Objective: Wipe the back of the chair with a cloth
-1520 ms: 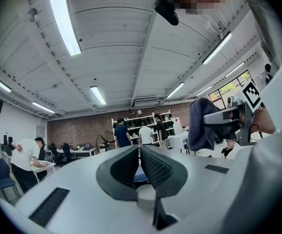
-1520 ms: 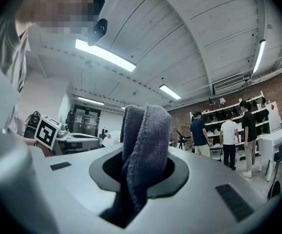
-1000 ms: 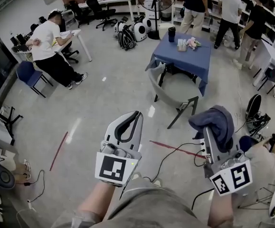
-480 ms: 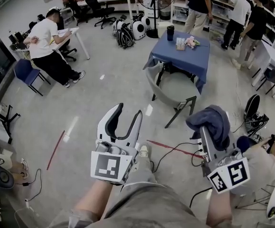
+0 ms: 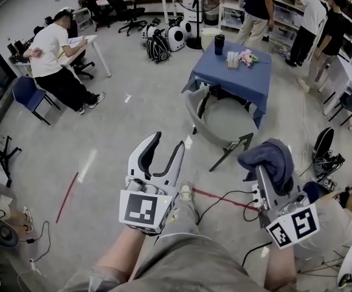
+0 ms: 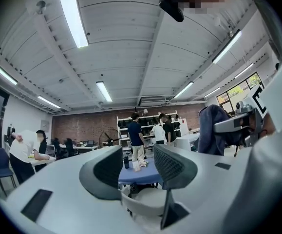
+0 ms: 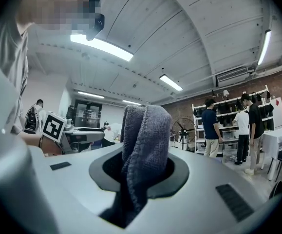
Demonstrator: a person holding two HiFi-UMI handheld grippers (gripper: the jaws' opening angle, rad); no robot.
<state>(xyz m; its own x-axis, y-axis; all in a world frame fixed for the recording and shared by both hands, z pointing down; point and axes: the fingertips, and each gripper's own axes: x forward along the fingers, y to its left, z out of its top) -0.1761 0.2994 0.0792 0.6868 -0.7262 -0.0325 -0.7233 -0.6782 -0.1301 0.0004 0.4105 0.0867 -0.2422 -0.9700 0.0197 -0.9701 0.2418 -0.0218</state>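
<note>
Two grippers — left gripper [image 5: 167, 142] at 7 o'clock, right gripper [image 5: 263, 172] at 4 o'clock. One cloth [image 5: 274, 156], one chair [image 5: 207, 128], one table [image 5: 236, 79].

Left white two-jaw gripper [image 5: 167, 142] is hanging near, its jaws having just been opening, gripping nothing. Right white gripper [image 5: 265, 170] is pinching a bluish-grey towelling cloth [image 5: 273, 156]. Farther off, a grey shell chair [image 5: 195, 113] is sitting just beside a blue-covered table [image 5: 236, 78].

Blue table [image 5: 231, 83] w/ dark cup [image 5: 219, 44] at far left corner, small box [image 5: 233, 59] & pink thing [image 5: 247, 56] by far edge; grey chair [image 5: 222, 120] on floor [image 5: 133, 132] at near edge.
</note>
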